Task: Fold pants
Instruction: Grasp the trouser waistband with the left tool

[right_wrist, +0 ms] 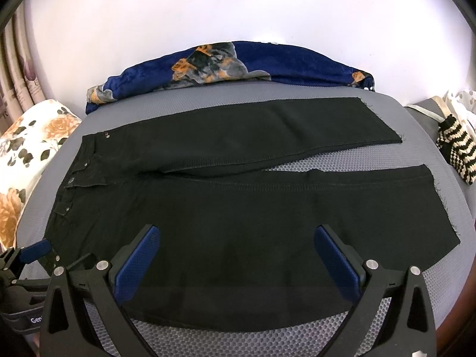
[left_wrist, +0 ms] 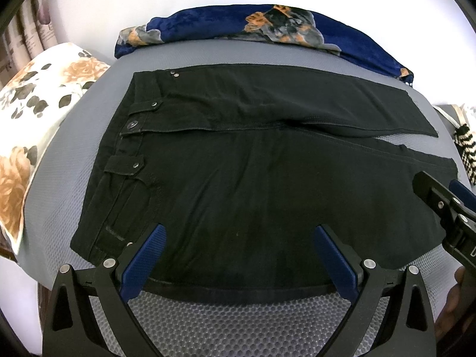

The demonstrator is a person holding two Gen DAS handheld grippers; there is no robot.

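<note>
Black denim pants [right_wrist: 238,208], spread flat with legs slightly parted on a grey honeycomb-mesh mat [right_wrist: 267,336], waistband to the left; the cloth looks limp yet fairly heavy, best pinched along the near outer seam. Left gripper [left_wrist: 238,258] and right gripper [right_wrist: 235,258] hover above that edge, released, jaws wide. The mat's near margin offers room; a blue floral blanket [right_wrist: 238,62] bounds the far side.

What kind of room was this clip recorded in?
Most likely a bedroom. The black pants lie on a grey mesh-textured mat, seemingly a bed, with a floral pillow at one end, a blue velvety blanket bunched along the wall, and curtains beside it.
</note>
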